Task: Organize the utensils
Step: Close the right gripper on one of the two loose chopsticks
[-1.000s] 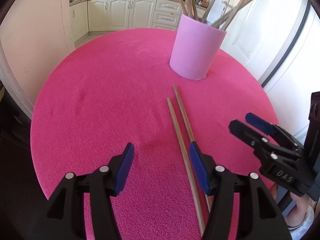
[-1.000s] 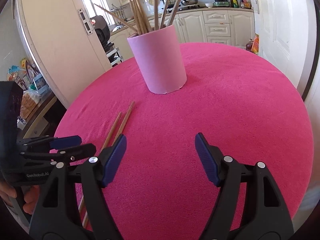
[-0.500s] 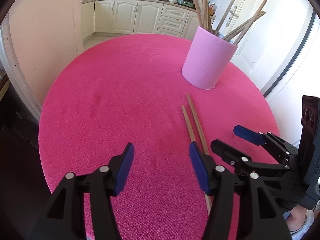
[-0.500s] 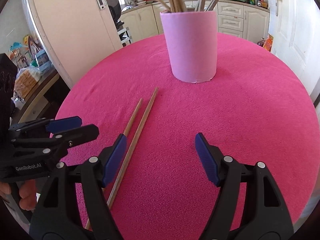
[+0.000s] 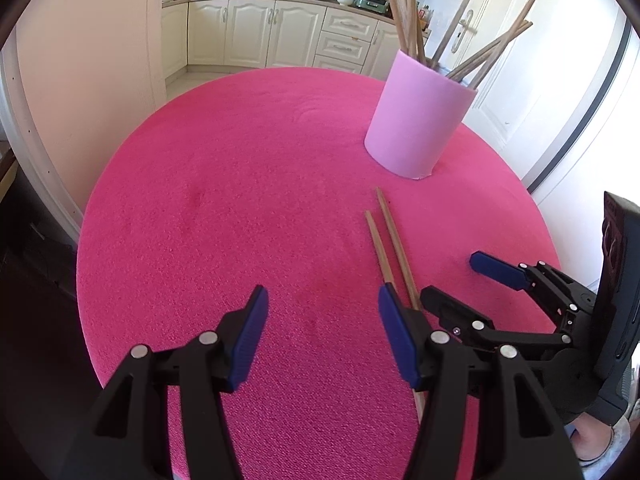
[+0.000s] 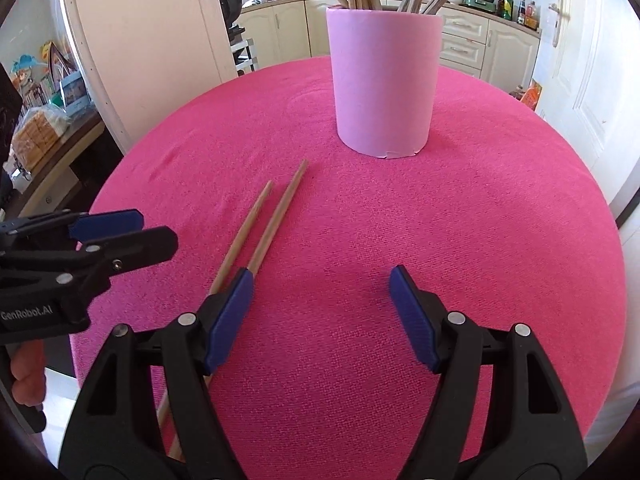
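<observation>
**Kid:** What are your tools doing?

**Me:** My left tool [image 5: 322, 320] is wide open and holds nothing. My right tool [image 6: 320, 300] is wide open too, and empty. Both hang low over the pink worktop [image 6: 500, 220], one on each side of two loose chopsticks [image 6: 264, 224].

**Kid:** Why are they like that?

**Me:** I think I am getting ready to pick the sticks up. Open tools can slide around a thin stick. The sticks lie flat, side by side, nearly touching, with their near ends hidden under my tools.

**Kid:** Where do they go?

**Me:** Farther back stands a pink cup [image 6: 384, 80]. It is upright, a little way past the far tips of the sticks. More chopsticks [image 5: 404, 8] already lean inside it, so I guess these two belong there.

**Kid:** Any words?

**Me:** The side of my left tool says "GenRobot.AI". Far off, bottles sit in the kitchen, but their labels are too small to read.
</observation>
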Available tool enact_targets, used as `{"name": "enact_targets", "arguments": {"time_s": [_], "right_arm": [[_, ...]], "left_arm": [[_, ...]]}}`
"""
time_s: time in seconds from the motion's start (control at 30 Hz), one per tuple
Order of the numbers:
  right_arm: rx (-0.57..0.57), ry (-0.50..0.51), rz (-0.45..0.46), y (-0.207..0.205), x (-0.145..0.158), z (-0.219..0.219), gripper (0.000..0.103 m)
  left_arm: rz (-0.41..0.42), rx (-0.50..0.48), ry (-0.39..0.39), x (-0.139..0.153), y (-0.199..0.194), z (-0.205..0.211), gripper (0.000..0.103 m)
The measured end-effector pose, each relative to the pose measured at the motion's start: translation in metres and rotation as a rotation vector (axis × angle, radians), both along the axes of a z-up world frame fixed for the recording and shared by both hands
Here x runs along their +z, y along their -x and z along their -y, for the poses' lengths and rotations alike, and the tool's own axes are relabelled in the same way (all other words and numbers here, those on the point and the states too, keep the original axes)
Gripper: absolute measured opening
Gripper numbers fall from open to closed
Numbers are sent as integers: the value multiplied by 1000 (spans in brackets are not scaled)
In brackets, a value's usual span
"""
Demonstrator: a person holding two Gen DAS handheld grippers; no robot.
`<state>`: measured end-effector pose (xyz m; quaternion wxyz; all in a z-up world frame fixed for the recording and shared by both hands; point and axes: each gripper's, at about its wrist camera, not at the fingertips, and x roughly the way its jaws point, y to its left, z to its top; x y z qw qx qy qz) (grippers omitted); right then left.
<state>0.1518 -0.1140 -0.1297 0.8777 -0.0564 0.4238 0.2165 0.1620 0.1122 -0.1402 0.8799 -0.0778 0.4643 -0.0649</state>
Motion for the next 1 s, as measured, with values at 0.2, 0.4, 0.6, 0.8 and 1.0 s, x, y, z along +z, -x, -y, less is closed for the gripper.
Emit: {"name": "enact_targets", "arguments": {"time_s": [0.2, 0.4, 0.6, 0.8, 1.0], "right_arm": [[-6, 0, -4, -2, 1, 3, 70], [-7, -55, -44, -5, 5, 8, 70], [-13, -127, -117, -12, 12, 16, 44], [19, -140, -175, -17, 17, 13, 27], [88, -125, -240, -17, 14, -10, 17]], "left_arm": [[-4, 3, 10, -1, 0, -1, 57], [-7, 13, 32, 0, 0, -7, 57], [5, 17, 63, 1, 4, -15, 57], [1, 20, 97, 0, 5, -21, 57], [0, 18, 103, 1, 8, -20, 57]]}}
